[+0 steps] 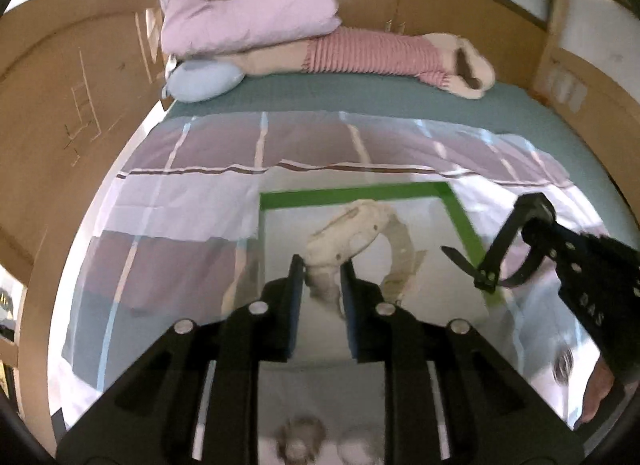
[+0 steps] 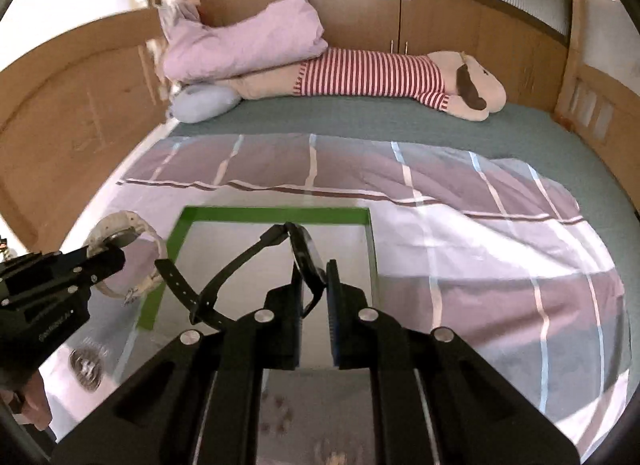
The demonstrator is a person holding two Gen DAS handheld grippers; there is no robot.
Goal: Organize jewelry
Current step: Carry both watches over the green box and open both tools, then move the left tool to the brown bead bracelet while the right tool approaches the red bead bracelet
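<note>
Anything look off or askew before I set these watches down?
Nothing damaged. Both watches are held off the bed: the white watch in the left tongs, the black watch in the right tongs, its strap dangling loose over the green-edged tray.

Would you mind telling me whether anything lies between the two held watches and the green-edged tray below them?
Nothing visible does. The left gripper holds the white watch and the right gripper holds the black watch, both above the green-edged tray; its pale floor under them looks bare.
</note>
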